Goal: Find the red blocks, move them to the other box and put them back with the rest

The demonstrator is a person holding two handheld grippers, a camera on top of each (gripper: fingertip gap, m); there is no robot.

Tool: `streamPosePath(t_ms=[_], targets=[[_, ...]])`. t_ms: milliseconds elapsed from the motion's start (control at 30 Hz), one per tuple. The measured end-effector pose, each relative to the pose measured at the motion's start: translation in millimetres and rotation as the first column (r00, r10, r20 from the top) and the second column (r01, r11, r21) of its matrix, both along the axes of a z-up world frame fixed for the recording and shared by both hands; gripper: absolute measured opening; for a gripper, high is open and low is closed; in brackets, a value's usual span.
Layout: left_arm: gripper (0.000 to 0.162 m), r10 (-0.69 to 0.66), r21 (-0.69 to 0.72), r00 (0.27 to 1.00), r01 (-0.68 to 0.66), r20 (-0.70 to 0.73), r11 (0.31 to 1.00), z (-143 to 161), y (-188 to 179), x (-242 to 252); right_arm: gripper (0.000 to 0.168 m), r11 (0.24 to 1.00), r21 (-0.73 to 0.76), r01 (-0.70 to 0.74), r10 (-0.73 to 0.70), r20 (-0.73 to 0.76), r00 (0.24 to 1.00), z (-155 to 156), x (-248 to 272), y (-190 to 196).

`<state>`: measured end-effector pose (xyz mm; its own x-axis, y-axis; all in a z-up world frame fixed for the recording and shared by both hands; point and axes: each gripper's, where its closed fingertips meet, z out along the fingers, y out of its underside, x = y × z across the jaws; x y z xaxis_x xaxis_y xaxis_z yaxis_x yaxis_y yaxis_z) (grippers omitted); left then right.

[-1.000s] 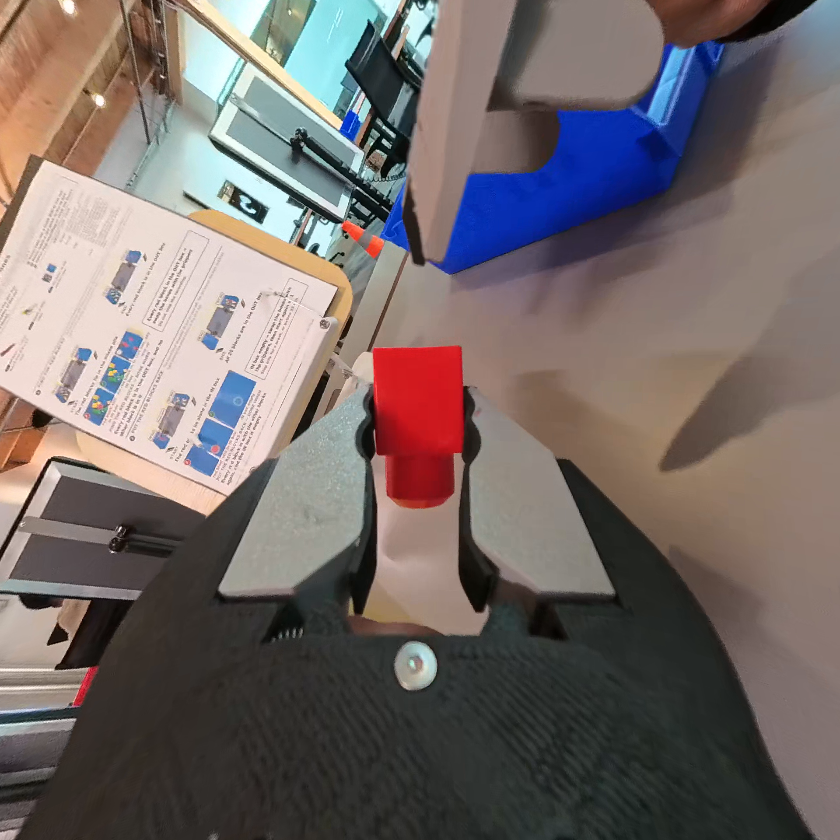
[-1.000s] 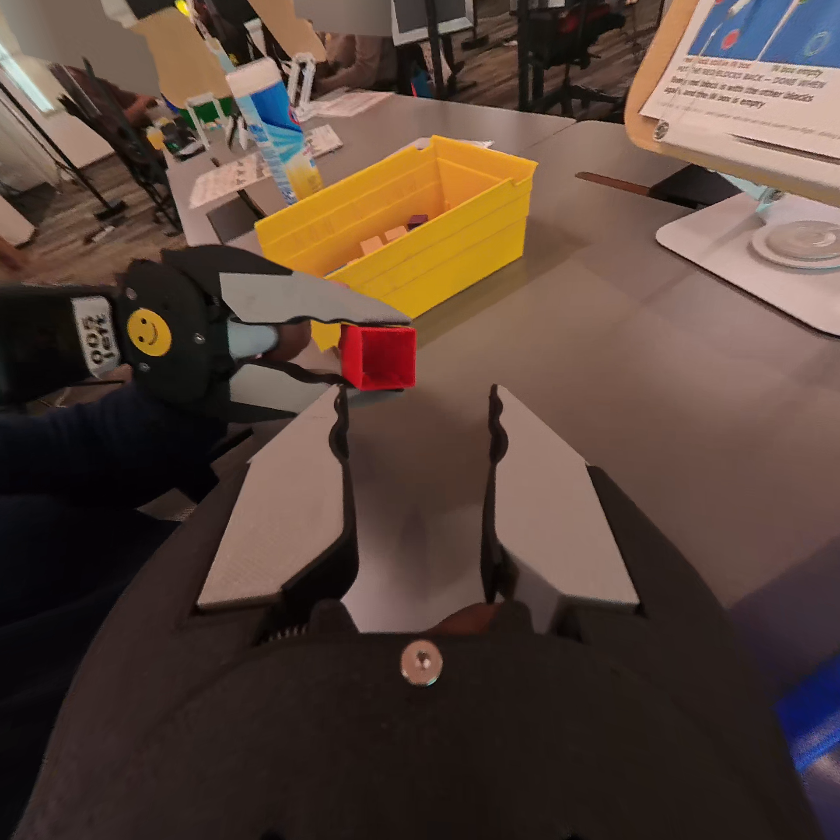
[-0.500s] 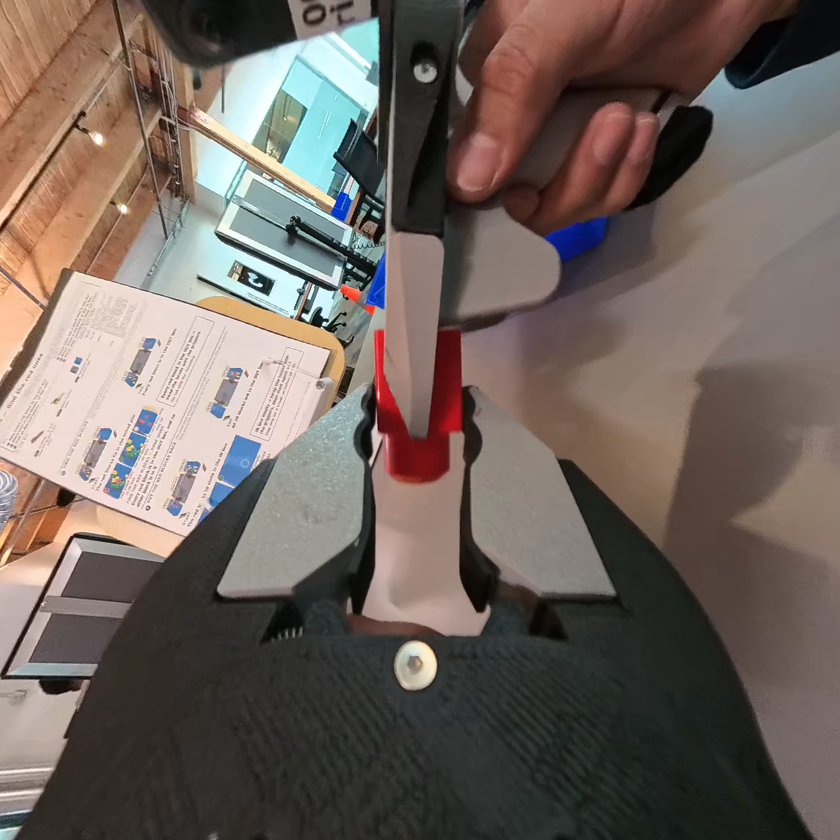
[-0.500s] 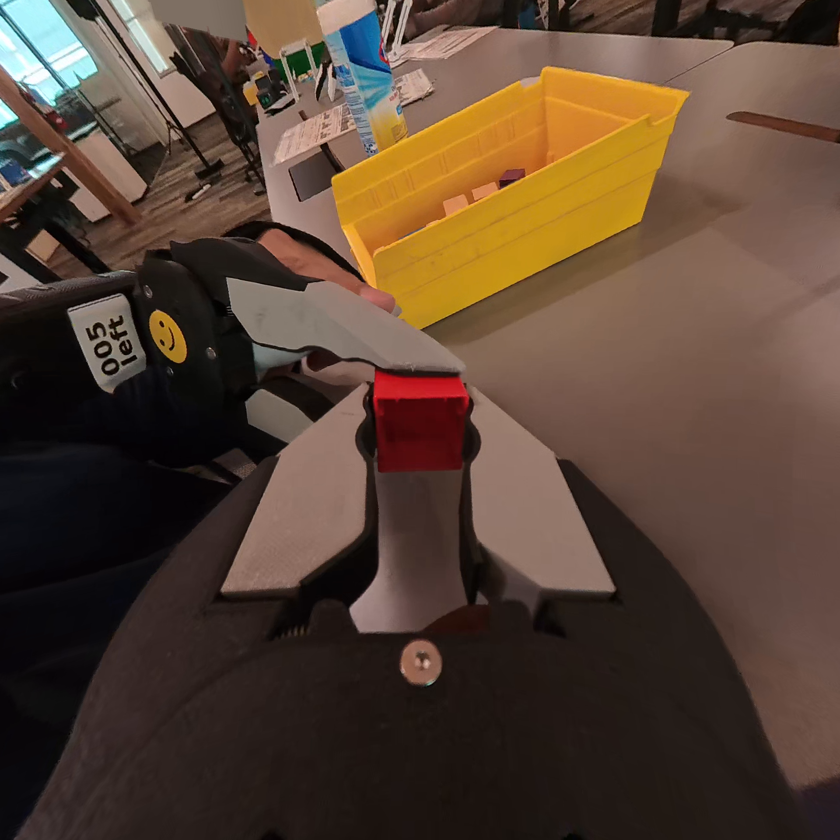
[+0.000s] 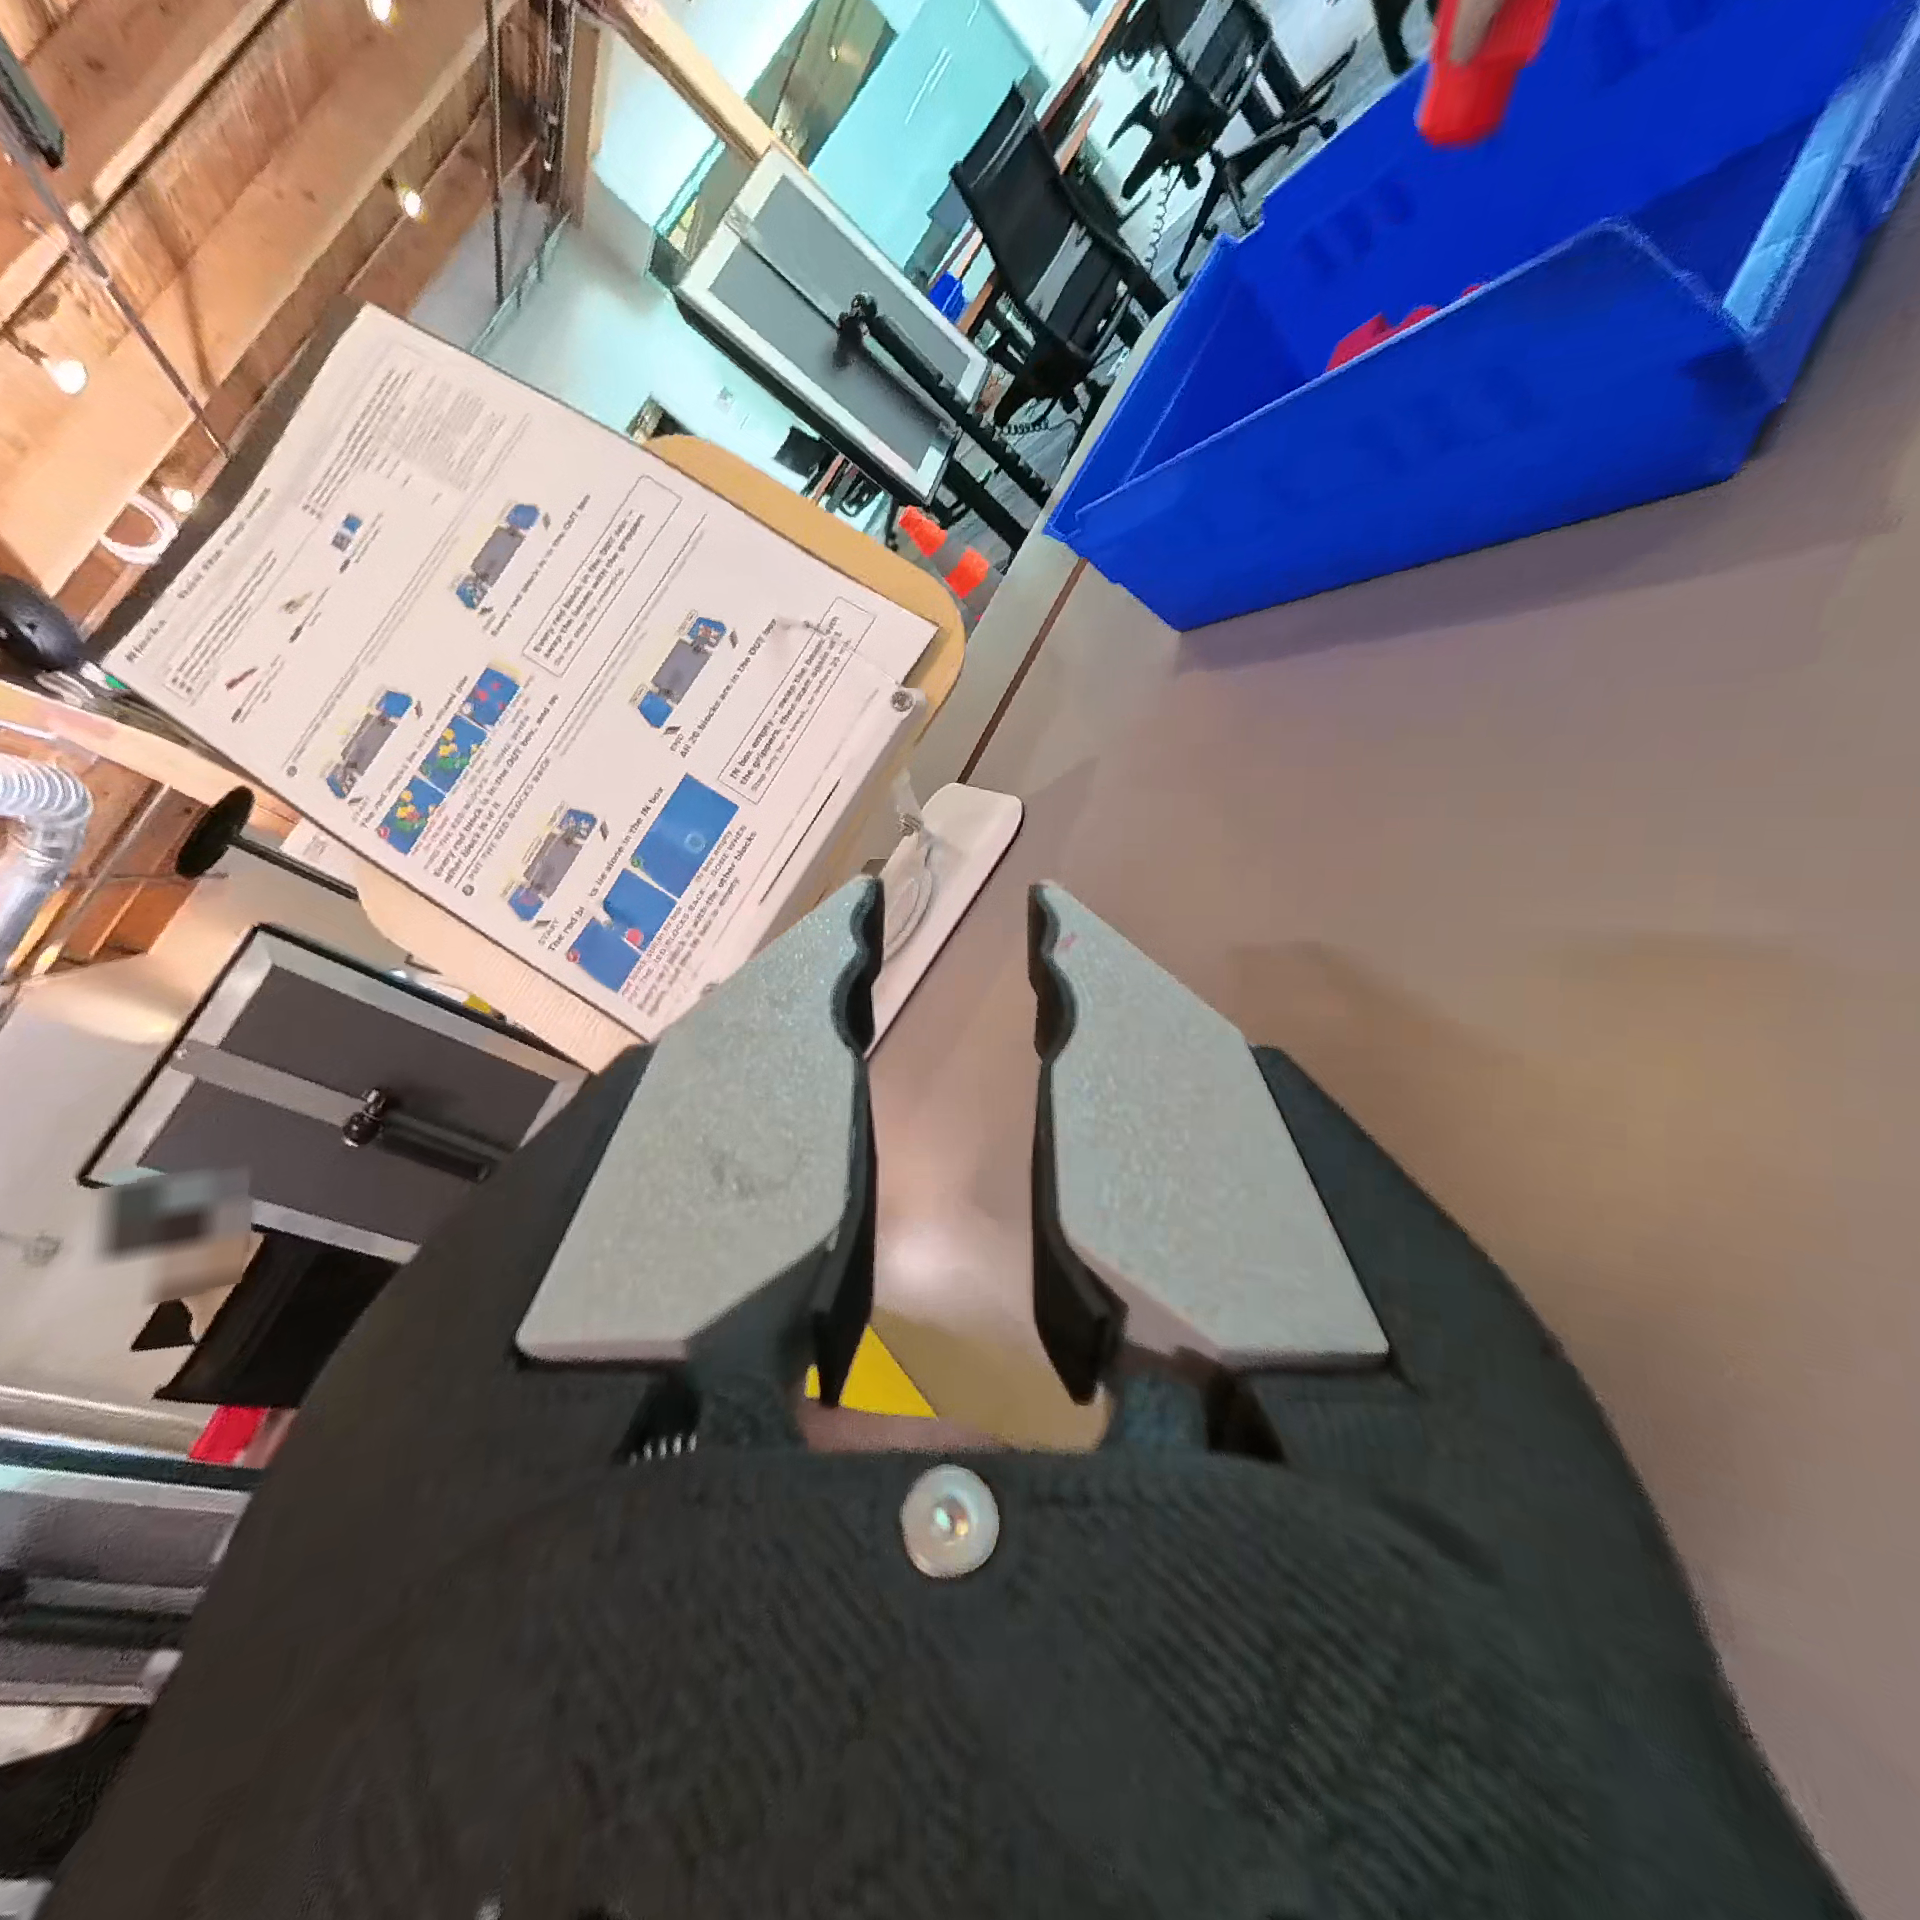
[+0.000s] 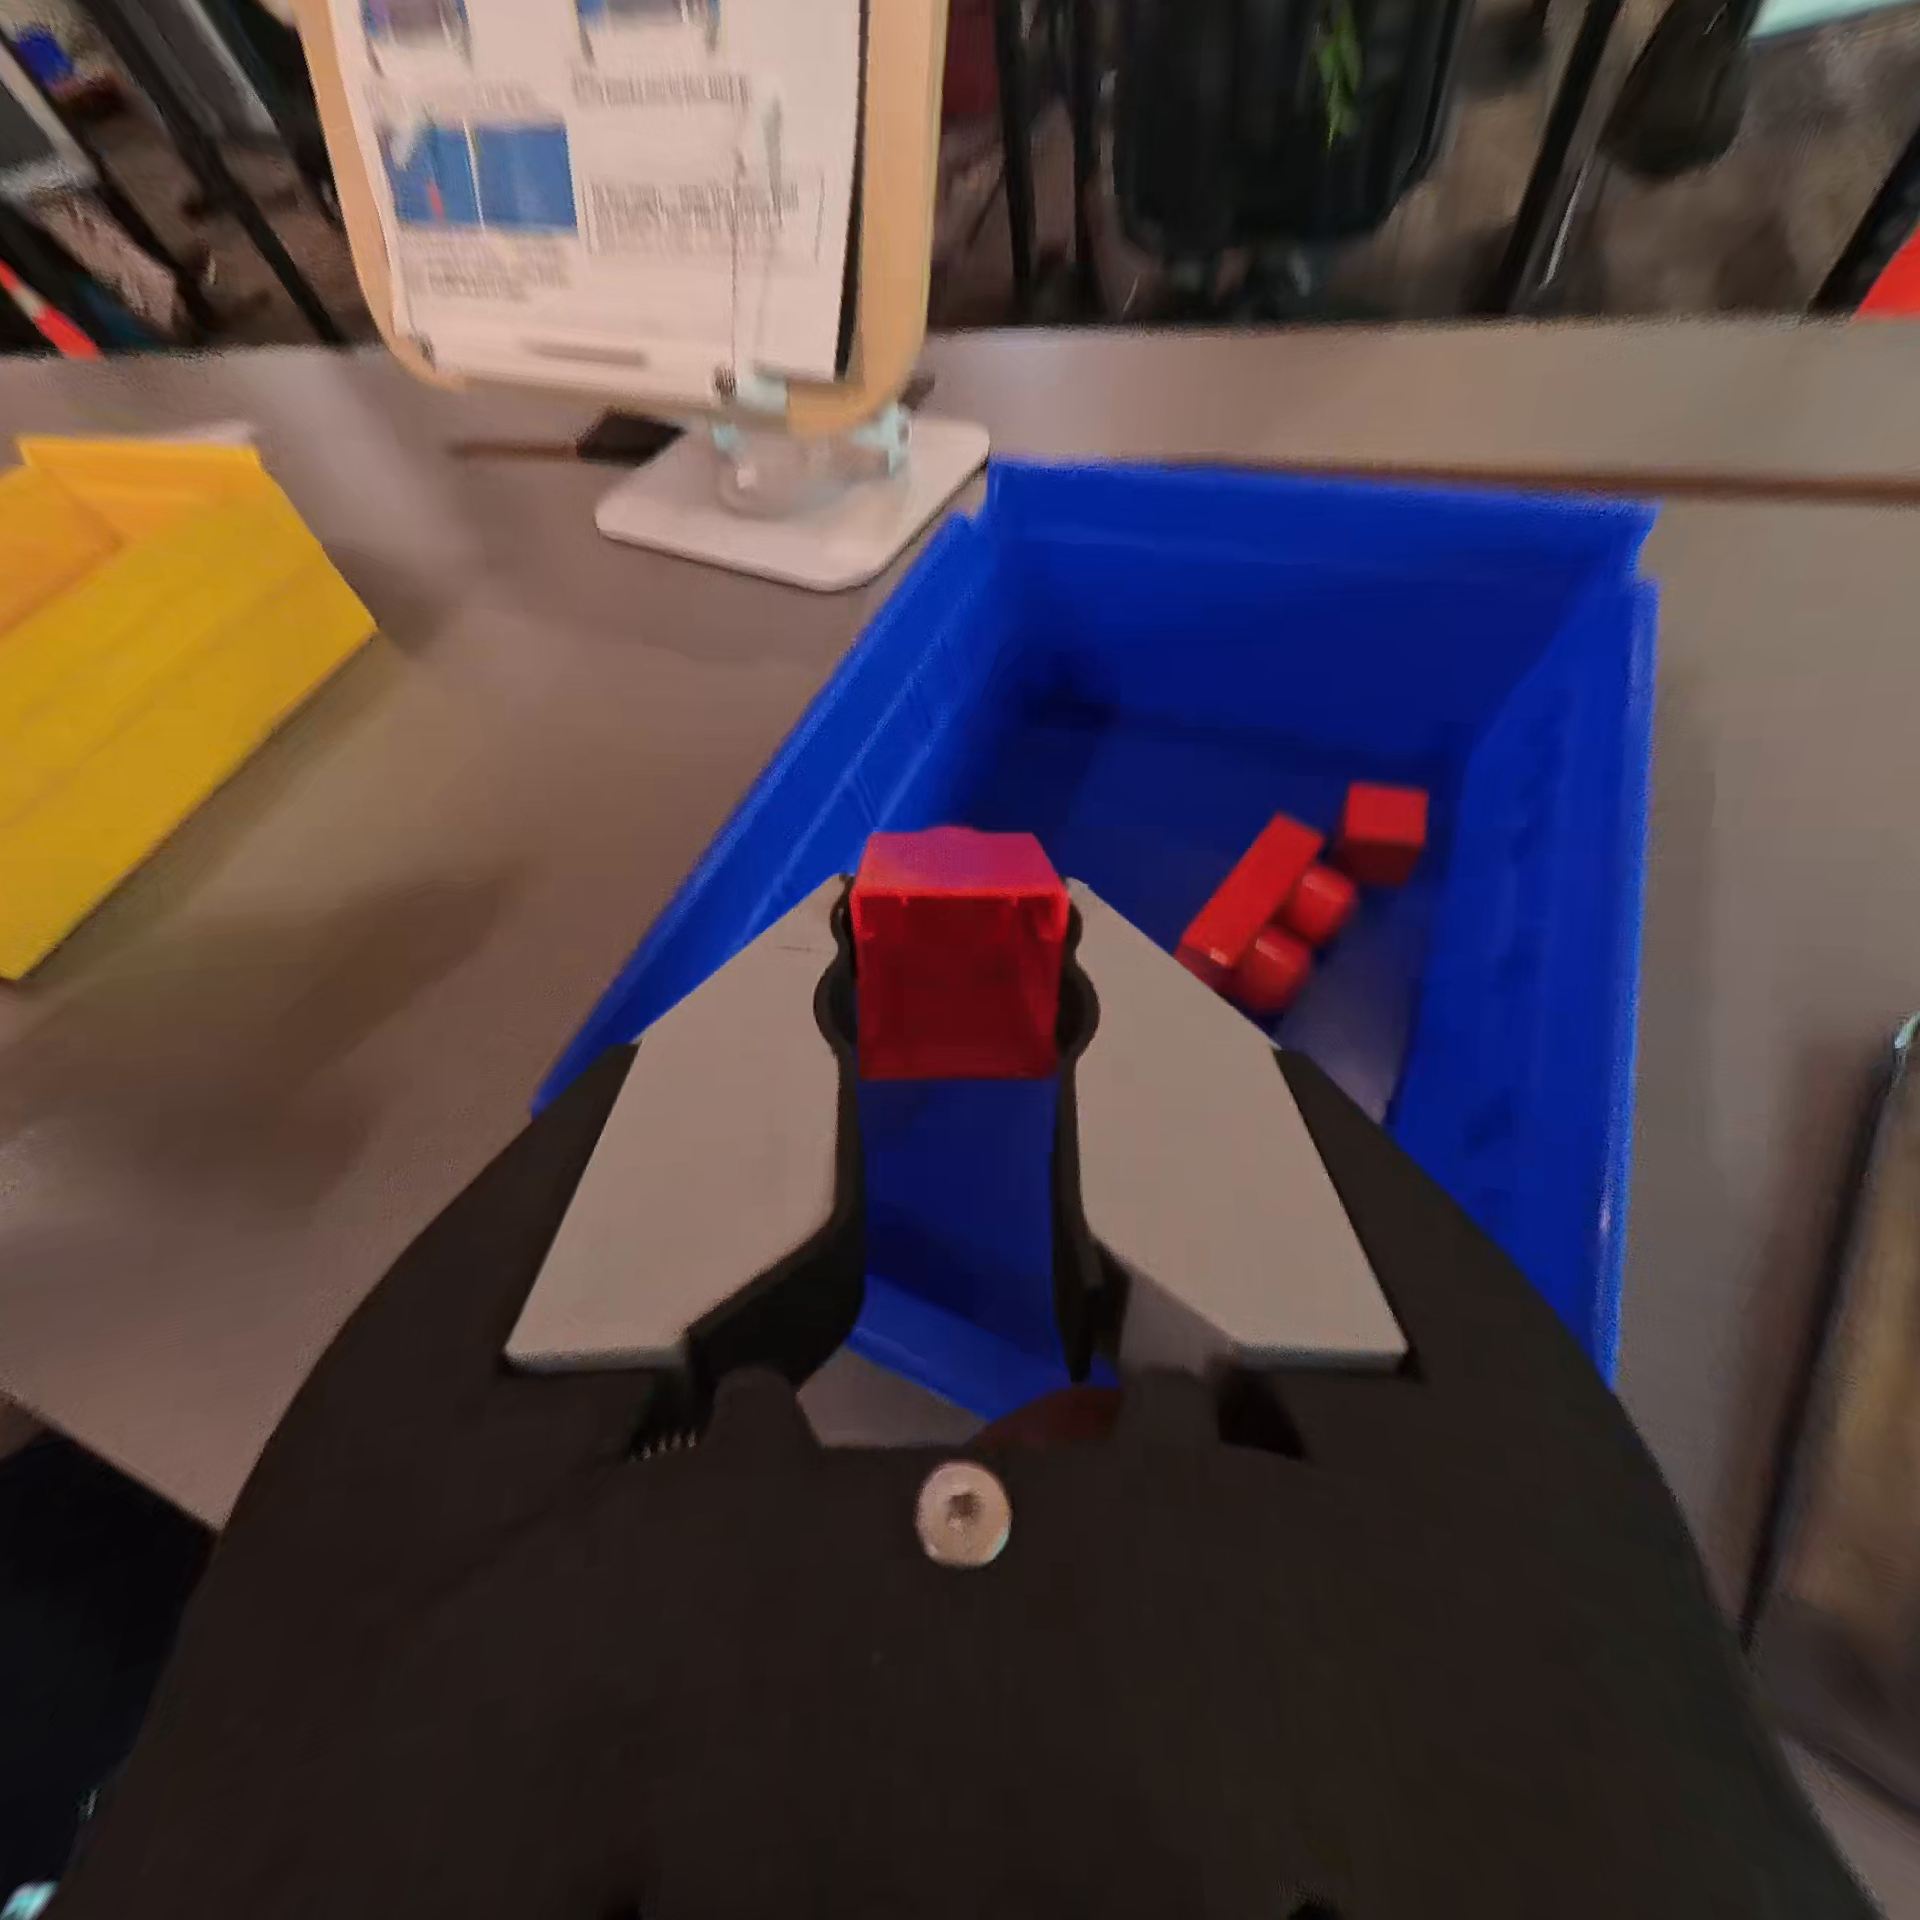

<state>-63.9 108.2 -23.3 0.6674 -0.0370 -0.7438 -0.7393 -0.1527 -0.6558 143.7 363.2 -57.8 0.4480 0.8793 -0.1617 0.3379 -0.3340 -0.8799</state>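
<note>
Half a second ago both grippers pinched the same red block, and now it has passed wholly to the right gripper (image 6: 959, 935), which has swung away from the yellow box toward the blue box (image 6: 1538, 831); the left gripper (image 5: 954, 945) now stands with its fingers parted and nothing between them, grey table (image 5: 1455, 935) showing through the gap. In the right wrist view the red block (image 6: 958, 956) sits at the centre of the frame, clamped at the very tips of the two grey fingers (image 6: 727, 1174), its sides pressed into their notches and its top standing a little above them; it hangs over the near left part of the blue box. Inside that box, right of centre, lie more red blocks (image 6: 1299, 904), a long one with round studs and a small cube beside it, near the right wall. The yellow box (image 6: 156, 675) is at the left edge, well apart; an instruction sheet on a stand (image 6: 613, 177) rises at the upper middle. In the left wrist view the blue box (image 5: 1507, 416) lies at the upper right, and the same red block (image 5: 1475, 73) shows blurred at the top edge above it; the instruction sheet (image 5: 520, 675) fills the left middle.
</note>
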Motion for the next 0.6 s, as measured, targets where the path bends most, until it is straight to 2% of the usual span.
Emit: streamPosePath(t_ms=[100, 167, 233, 267, 333, 367, 467, 600], targets=[[0.025, -0.011, -0.014, 0.999, 0.012, 0.051, 1.000, -2, 1, 0, 0.034, 0.999, -0.052, -0.002, 0.009, 0.125, 0.992, -38, -8, 10], [0.025, 0.000, -0.020, 0.999, 0.001, 0.044, 1.000, -4, 1, -3, 0.034, 1.000, -0.018, 0.022, -0.019, 0.111, 0.994, -45, -25, 21], [0.025, 0.025, -0.032, 0.999, -0.024, 0.033, 0.999, -7, 2, -8, 0.038, 0.996, 0.058, 0.063, -0.063, -0.008, 0.998, -29, -42, 34], [0.025, 0.034, -0.036, 0.999, -0.033, 0.028, 0.999, -8, 1, -11, 0.050, 0.992, 0.088, 0.086, -0.081, -0.058, 0.995, -21, -45, 39], [0.026, 0.065, -0.051, 0.997, -0.063, 0.030, 0.997, -10, 0, -21, 0.067, 0.988, 0.108, 0.113, -0.104, -0.088, 0.991, -12, -41, 44], [0.026, 0.085, -0.059, 0.996, -0.083, 0.036, 0.995, -11, -2, -28, 0.070, 0.986, 0.104, 0.128, -0.119, -0.081, 0.990, -11, -36, 46], [0.026, 0.183, -0.081, 0.980, -0.177, 0.073, 0.981, -10, -12, -62, 0.067, 0.984, 0.079, 0.157, -0.152, -0.067, 0.986, -9, -18, 47], [0.026, 0.343, -0.132, 0.916, -0.321, 0.207, 0.938, -10, -40, -121, 0.064, 0.988, 0.062, 0.138, -0.127, -0.156, 0.980, 16, -11, 35]])
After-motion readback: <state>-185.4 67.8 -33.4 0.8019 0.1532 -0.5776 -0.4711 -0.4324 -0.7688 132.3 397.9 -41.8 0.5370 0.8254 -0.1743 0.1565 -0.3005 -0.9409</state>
